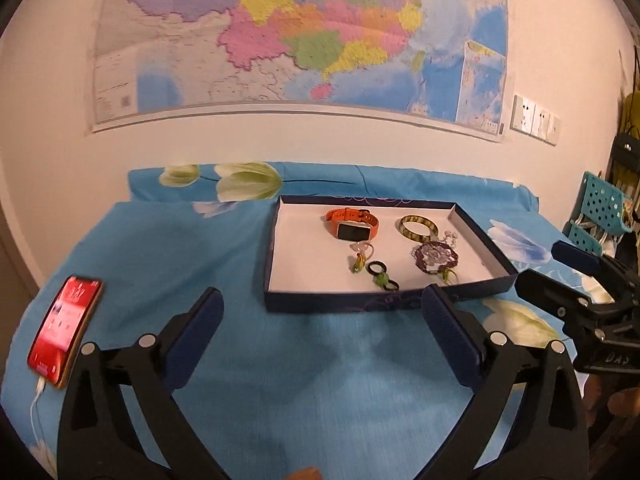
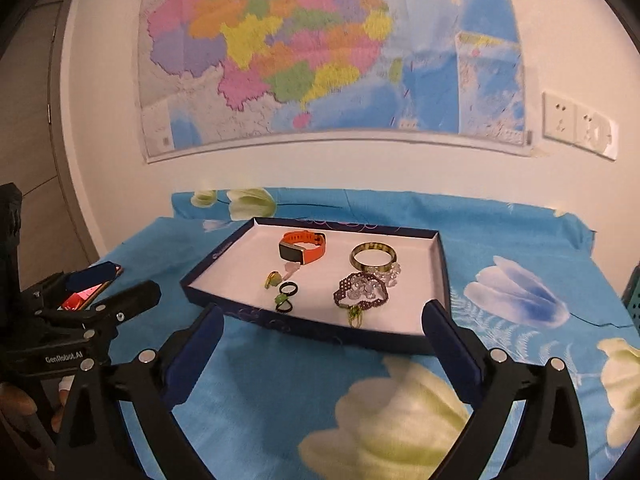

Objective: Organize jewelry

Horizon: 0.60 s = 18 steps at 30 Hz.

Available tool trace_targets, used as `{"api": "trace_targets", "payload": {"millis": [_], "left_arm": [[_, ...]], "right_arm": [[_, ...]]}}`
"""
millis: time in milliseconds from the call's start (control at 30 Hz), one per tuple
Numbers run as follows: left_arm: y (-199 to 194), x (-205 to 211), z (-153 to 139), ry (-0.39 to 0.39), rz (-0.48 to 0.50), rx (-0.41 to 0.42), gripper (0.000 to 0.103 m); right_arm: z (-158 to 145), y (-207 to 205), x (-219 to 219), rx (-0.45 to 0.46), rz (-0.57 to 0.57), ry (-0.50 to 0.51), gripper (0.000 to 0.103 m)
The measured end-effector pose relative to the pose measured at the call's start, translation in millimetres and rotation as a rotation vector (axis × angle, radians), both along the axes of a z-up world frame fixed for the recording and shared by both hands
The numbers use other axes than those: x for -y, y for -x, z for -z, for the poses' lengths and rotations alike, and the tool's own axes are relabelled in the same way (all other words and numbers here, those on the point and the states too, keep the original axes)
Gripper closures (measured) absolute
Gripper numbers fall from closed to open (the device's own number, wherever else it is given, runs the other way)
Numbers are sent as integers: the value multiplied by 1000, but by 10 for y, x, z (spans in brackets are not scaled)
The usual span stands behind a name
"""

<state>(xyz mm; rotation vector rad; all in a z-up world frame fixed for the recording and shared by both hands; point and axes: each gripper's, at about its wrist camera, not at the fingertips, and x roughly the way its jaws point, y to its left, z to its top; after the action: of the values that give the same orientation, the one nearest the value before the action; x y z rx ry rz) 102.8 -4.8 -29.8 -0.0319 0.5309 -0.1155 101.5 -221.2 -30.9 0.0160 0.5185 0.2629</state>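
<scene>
Tray (image 2: 438,276) ahead — right tool (image 2: 322,322) clear.

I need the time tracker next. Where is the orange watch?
The orange watch lies inside the shallow box, toward its far wall in both views, left of the green bangle.

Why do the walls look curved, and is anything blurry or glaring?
Left wrist view: fisheye bends the wall and map; warm dim light, the cloth near the jaws smeared, the phone screen glowing bright red. Right wrist view: same bowing and dark corners; the map looks soft, the tray fairly sharp.
</scene>
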Motion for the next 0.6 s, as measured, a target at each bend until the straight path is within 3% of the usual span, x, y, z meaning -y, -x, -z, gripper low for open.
{"api": "trace_targets", "payload": {"millis": [267,600], "left_arm": [[382,-26,-224,15,-3,88,6],[632,-9,-278,6,-6,115,6]], "right_arm": [[-72,445,-59,50,10,9,7],[-62,637,-79,56,35,-2,7]]}}
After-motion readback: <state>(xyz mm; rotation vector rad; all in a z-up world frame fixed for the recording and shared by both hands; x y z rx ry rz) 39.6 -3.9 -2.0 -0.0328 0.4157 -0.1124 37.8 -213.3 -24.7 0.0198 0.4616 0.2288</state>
